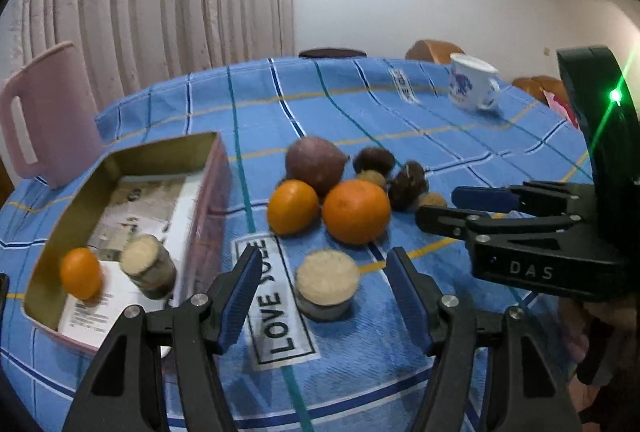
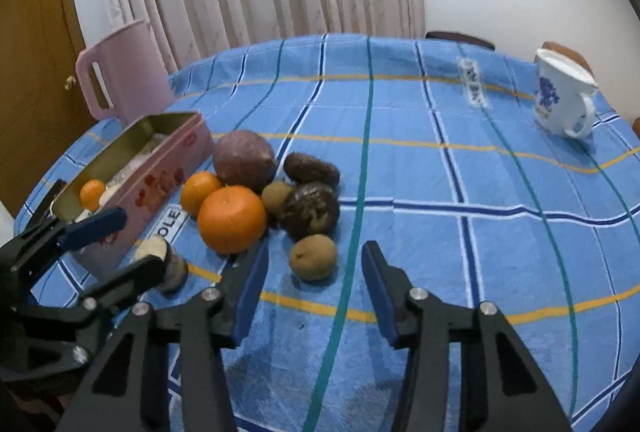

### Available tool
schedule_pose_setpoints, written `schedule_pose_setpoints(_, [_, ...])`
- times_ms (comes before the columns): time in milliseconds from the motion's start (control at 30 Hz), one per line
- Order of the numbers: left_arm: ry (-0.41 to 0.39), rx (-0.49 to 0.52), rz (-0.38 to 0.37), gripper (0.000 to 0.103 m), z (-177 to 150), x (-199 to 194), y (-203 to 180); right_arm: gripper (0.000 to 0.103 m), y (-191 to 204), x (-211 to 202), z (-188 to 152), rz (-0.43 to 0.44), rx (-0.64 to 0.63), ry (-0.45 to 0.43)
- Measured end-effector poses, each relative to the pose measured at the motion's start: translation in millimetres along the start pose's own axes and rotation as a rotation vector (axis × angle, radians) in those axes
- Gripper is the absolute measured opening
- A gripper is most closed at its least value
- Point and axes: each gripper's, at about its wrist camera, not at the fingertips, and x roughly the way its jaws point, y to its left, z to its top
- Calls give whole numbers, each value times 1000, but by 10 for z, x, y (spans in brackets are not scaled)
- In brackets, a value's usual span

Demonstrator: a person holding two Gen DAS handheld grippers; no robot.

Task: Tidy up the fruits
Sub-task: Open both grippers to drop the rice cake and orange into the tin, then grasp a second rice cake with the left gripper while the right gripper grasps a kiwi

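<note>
Left gripper (image 1: 320,284) wide, lined up on cylinder (image 1: 327,290); right gripper (image 2: 316,284) wide, empty; next: close, move to tin (image 1: 132,155).

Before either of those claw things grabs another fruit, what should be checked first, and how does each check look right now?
1. Left gripper open: ok, its fingers stand wide on either side of a cut cylinder piece on the cloth.
2. Right gripper open and carrying nothing: ok.
3. Room left in the tin tray: ok, only a small orange and another cylinder piece lie inside.
4. Right gripper lined up on a fruit: ok, the small brown fruit sits just ahead of its fingers.
5. Neighbours clear of that fruit: cannot tell, the dark fruit behind it looks very close.
</note>
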Motion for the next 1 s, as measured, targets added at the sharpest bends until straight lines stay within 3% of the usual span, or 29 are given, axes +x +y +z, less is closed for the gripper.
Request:
schedule_pose_setpoints(100, [10,18,15,63,6,28,-24,50,-8,97,3,11,4,50])
schedule_pose_setpoints(333, [-11,13,50,50,9,14,-13,45,-13,139,83,-1,11,69])
schedule_pose_setpoints(400, [-19,36,49,42,7,24,-48,31,26,154,91,-8,-6,76])
schedule_pose_setpoints(433, [-10,38,20,35,3,38,-57,31,55,155,96,-13,-19,76])
schedule_pose_setpoints(700, [-40,-8,-32,35,2,-13,22,30,62,-15,64,-1,-22,-8])
schedule_pose_setpoints(1000, [-109,-37,-31,35,21,-117,27,30,85,-141,-12,22,-18,-73])
